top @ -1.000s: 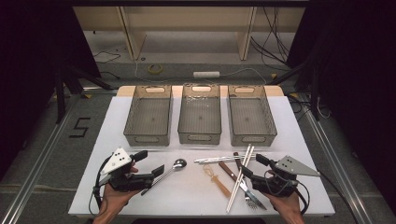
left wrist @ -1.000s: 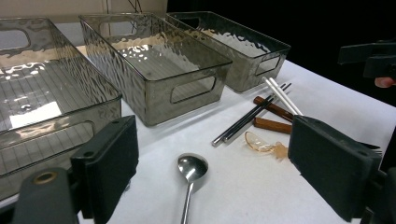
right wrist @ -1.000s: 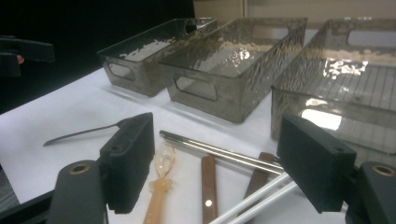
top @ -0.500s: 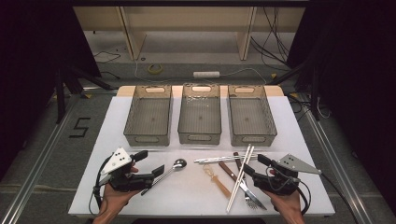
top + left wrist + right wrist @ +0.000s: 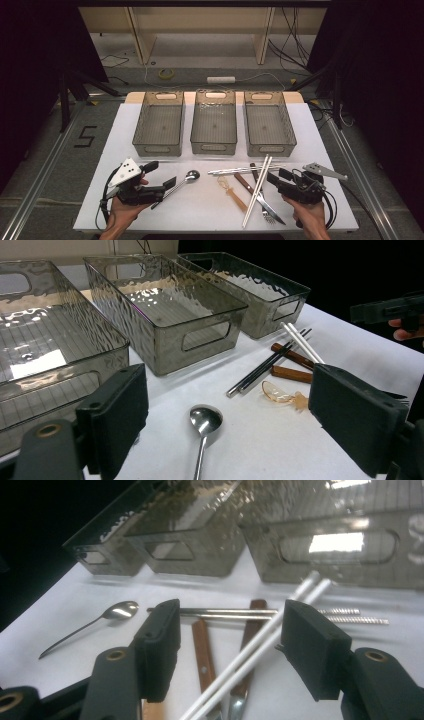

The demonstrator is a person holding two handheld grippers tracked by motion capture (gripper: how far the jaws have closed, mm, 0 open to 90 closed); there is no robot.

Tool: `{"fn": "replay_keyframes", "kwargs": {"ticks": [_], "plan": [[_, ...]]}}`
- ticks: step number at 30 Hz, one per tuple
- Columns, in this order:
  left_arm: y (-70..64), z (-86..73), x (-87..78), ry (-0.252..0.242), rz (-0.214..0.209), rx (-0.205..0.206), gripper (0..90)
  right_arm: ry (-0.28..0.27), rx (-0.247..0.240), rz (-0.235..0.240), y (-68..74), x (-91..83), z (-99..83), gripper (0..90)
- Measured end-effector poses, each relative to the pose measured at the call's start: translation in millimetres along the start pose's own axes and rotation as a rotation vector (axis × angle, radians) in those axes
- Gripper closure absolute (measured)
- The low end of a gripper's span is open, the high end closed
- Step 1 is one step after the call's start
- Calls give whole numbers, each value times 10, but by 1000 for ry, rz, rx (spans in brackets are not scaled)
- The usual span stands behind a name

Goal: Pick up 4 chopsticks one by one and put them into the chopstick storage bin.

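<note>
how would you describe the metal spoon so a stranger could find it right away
Start at the white table with three smoky clear plastic bins in a row. In front of the left and middle bins, near the left gripper, lies the shiny silver metal spoon. It lies alone, apart from the pile of chopsticks and wooden-handled cutlery to its right, and has a round bowl.
</note>
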State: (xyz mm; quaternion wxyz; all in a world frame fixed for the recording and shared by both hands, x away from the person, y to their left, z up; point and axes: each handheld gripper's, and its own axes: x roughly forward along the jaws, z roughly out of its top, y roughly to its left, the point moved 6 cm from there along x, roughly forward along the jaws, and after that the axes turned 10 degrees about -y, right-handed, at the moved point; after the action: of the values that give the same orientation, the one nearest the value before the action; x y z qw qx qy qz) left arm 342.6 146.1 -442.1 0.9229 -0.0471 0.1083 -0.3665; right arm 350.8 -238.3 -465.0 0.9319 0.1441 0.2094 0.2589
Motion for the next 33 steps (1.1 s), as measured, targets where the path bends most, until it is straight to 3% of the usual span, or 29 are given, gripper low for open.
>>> {"fn": "replay_keyframes", "kwargs": {"ticks": [2,3,4,5,12,21,33], "plan": [[-5,0,1,0,0,0,156,20,23,-16,-49,16,-22,440],[-6,0,2,0,0,0,155,34,61,-30,-93,30,-44,460],[-7,-1,3,0,0,1,155,34,61,-30,-93,30,-44,460],[-8,0,5,-2,1,1,156,52,98,-32,-131,54,-71,466],[-19,-2,12,3,-3,16,156,109,142,-60,-233,146,-129,479],[-38,-1,16,1,-8,21,156,186,102,-112,-275,342,-178,493],[-44,3,13,2,-10,25,156,226,119,-140,-310,550,-223,562]]}}
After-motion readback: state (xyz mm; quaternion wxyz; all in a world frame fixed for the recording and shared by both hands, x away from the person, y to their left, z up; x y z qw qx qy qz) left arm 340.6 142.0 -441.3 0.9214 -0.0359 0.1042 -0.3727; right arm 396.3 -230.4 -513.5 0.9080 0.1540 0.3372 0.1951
